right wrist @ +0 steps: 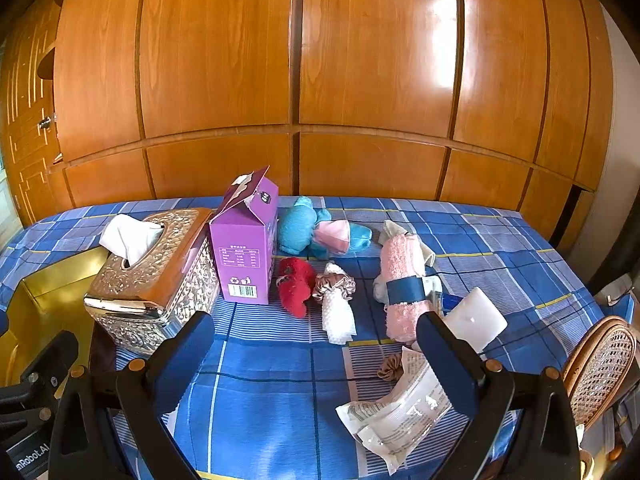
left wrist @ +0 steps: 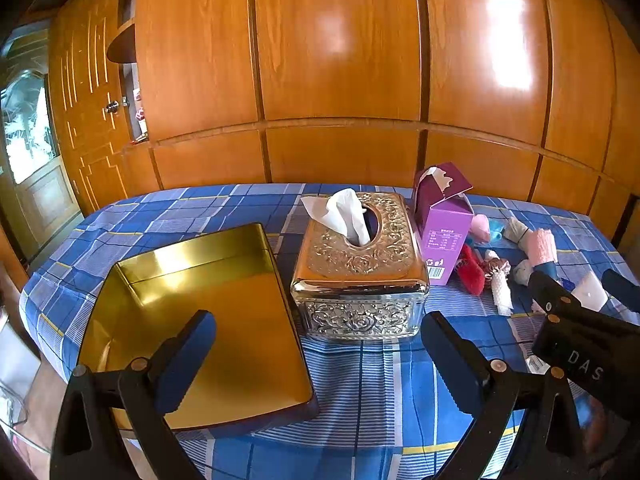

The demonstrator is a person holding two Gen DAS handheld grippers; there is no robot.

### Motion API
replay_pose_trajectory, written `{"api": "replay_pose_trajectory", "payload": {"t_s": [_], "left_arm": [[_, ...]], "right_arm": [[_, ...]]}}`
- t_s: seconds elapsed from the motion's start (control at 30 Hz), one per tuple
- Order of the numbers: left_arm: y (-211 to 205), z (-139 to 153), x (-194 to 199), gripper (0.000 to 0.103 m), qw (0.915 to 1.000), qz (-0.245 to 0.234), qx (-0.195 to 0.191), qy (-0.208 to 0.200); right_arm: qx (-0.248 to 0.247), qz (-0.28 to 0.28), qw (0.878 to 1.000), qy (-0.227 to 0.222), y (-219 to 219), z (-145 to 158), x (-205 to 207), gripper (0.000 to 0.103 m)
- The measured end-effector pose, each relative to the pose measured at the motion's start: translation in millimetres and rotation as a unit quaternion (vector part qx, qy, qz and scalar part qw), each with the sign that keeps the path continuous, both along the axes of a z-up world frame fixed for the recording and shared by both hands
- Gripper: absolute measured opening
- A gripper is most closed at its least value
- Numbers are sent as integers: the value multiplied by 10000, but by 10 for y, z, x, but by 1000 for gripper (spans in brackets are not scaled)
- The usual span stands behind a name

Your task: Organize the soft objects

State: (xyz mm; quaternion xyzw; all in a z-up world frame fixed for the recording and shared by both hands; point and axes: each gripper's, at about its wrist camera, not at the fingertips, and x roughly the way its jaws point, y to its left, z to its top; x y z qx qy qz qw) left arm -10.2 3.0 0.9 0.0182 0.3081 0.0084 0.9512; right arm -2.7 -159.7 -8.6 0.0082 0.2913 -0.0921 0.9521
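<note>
Soft items lie scattered on the blue plaid cloth: a red plush piece (right wrist: 295, 285), a satin scrunchie (right wrist: 334, 285) on white netted foam (right wrist: 339, 316), a blue towel roll (right wrist: 295, 225), a pink pouch (right wrist: 333, 236), and pink fluffy socks (right wrist: 401, 292) with a blue band. A white block (right wrist: 475, 319) and a clear plastic packet (right wrist: 400, 404) lie nearer. My right gripper (right wrist: 316, 364) hovers open in front of them, holding nothing. My left gripper (left wrist: 320, 360) stands open over the near edge of the gold tray (left wrist: 208, 320) and tissue box (left wrist: 360, 264).
A purple carton (right wrist: 245, 248) with a torn top stands between the tissue box (right wrist: 156, 272) and the soft items. Wooden wardrobe panels (right wrist: 360, 80) rise behind the table. A wicker chair back (right wrist: 600, 364) is at the right edge.
</note>
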Motion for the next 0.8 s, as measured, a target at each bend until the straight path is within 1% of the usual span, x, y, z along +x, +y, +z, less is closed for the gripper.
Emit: {"api": "replay_pose_trajectory", "payload": {"t_s": [0.3,0.5,0.57,0.6,0.67,0.7,0.73,0.8], "left_arm": [[-32,-9,24,103,10000,-86,21,45],[-83,-19,49,103,9995,-303,11,119],[-115,-23,61,103,9985,-523,-42,166],[-126,-26,71,103,9970,-726,-150,219],[-140,-31,103,103,9920,-1125,-444,366],[-161,-33,125,103,9871,-1390,-642,477],[-187,-32,136,103,9849,-1501,-684,520],[-321,-19,177,103,9804,-1777,-593,611]], "right_arm": [[-14,-131,9999,-82,-113,34,-2,103],[10,-471,9987,-169,-443,115,-35,103],[61,-617,9979,-188,-613,142,-63,103],[86,-659,9976,-187,-669,147,-75,103],[186,-809,9964,-158,-863,159,-101,103],[233,-882,9957,-154,-943,163,-115,103],[287,-968,9948,-160,-1037,168,-138,103],[358,-1145,9927,-150,-1235,174,-187,103]]}}
